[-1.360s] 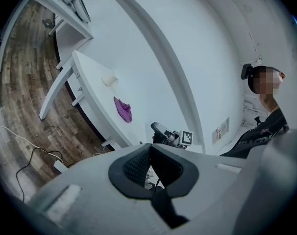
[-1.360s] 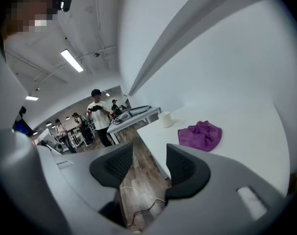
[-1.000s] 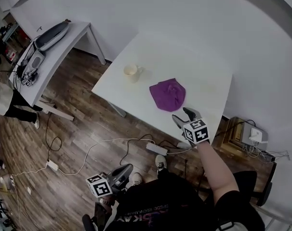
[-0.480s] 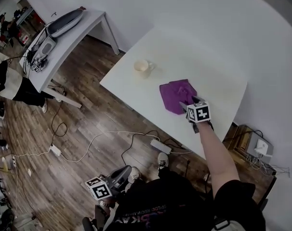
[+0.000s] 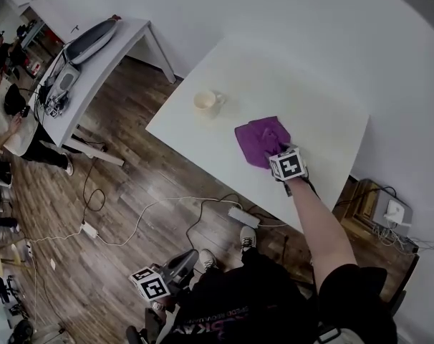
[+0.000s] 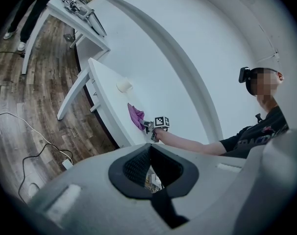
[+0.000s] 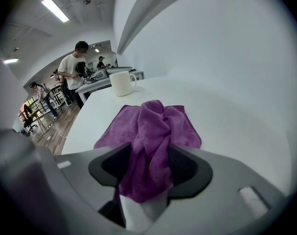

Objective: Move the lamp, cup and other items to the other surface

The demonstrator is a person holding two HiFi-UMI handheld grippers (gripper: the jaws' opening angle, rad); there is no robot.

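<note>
- the purple cloth (image 5: 258, 138) was a soft, fleecy square, crumpled rather than flat, with a twisted ridge raised along its middle; its edges lay spread on the white table (image 5: 303, 84)
- it sat towards the table's near edge, with the cup (image 5: 205, 102) at its 10 o'clock and well apart from it; the cup was pale, upright, with its handle showing
- the right gripper (image 7: 148, 170) pointed steeply down over the cloth's near side; its jaws stood wide, one on each side of the raised ridge, and had just been closing a little; the cloth filled the gap between them but lay on the table, not lifted
- the left gripper (image 6: 151, 168) hung low beside the person's body, far from the table; its jaws were drawn in to a thin slit with nothing between them
- counted: one purple cloth; one cup; two grippers; two white tables, the second table (image 5: 95, 70) at 10 o'clock in the head view, carrying dark gear i could not make out
</note>
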